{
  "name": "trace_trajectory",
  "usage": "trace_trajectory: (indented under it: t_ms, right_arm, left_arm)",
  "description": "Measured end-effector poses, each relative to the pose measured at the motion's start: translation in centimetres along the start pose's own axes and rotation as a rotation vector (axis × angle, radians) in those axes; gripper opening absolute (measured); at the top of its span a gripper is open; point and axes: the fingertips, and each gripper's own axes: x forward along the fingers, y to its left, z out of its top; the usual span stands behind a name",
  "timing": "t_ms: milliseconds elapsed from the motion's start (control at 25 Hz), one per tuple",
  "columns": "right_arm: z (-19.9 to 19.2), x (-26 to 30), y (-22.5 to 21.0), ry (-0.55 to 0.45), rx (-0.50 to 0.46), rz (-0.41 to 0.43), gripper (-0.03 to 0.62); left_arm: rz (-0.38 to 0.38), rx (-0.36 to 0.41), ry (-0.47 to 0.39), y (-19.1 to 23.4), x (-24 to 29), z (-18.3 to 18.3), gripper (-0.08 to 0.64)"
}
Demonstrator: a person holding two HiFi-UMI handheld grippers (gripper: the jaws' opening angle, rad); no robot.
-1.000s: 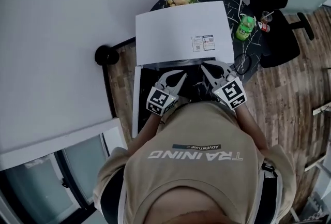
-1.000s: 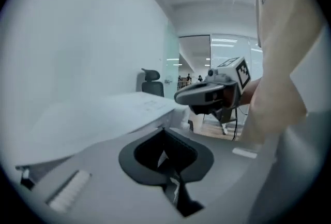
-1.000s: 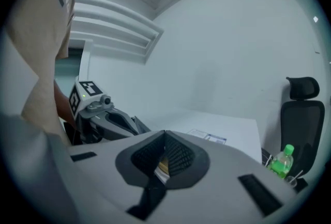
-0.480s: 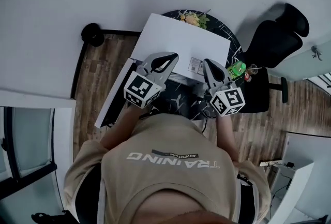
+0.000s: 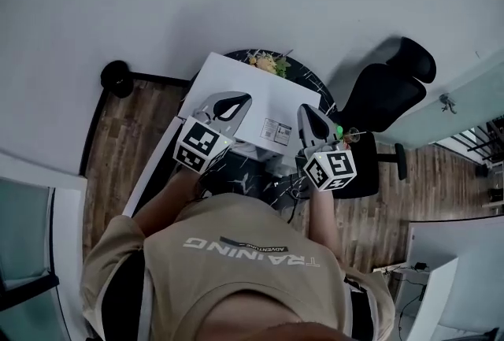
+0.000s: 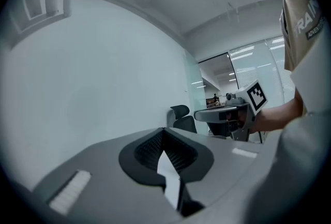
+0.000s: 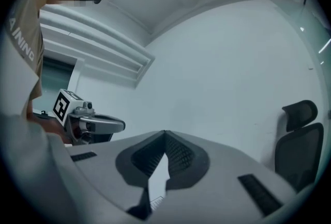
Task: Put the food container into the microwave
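Note:
Seen from the head view, the white microwave [image 5: 250, 99] stands on a round black marble table [image 5: 253, 174], its door [image 5: 154, 171] swung open to the left. A food container [image 5: 266, 62] with salad sits on the table behind the microwave. Above the microwave's front, my left gripper [image 5: 239, 98] and right gripper [image 5: 305, 110] are held up side by side, both shut and empty. In the left gripper view the jaws [image 6: 164, 133] meet and point at a bare wall. The right gripper [image 7: 164, 135] shows the same, its jaws touching.
A green bottle [image 5: 339, 131] stands at the table's right edge. A black office chair [image 5: 384, 95] is just beyond it. A round black object [image 5: 117, 76] sits on the wood floor by the wall at left. Glass panels [image 5: 24, 253] line the lower left.
Both grippers have lifted away from the microwave's open front and now sit higher, over its top. The head camera has swung, so the microwave looks smaller and farther away.

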Motion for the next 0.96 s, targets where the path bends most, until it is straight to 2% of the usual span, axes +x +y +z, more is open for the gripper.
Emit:
trace_trajectory:
  t_ms: [160, 320, 440, 640, 960]
  right_arm:
    - [0.0, -0.5, -0.1, 0.019, -0.041, -0.023, 0.009]
    - [0.3, -0.9, 0.4, 0.031, -0.106, -0.010, 0.010]
    - [0.1, -1.2, 0.4, 0.030, -0.083, 0.011, 0.009]
    - [-0.5, -1.1, -0.4, 0.038, -0.060, -0.002, 0.010]
    - [-1.9, -0.8, 0.4, 0.046, -0.054, 0.031, 0.010]
  left_arm:
    - [-0.021, 0.003, -0.018, 0.3, 1.4, 1.0, 0.009]
    - [-0.050, 0.058, -0.034, -0.6, 2.8, 2.3, 0.009]
    - [-0.079, 0.067, -0.011, -1.6, 3.7, 1.6, 0.009]
    - [-0.112, 0.073, 0.029, -2.8, 4.3, 0.7, 0.009]
    - [-0.062, 0.056, 0.057, -1.3, 3.2, -1.1, 0.009]
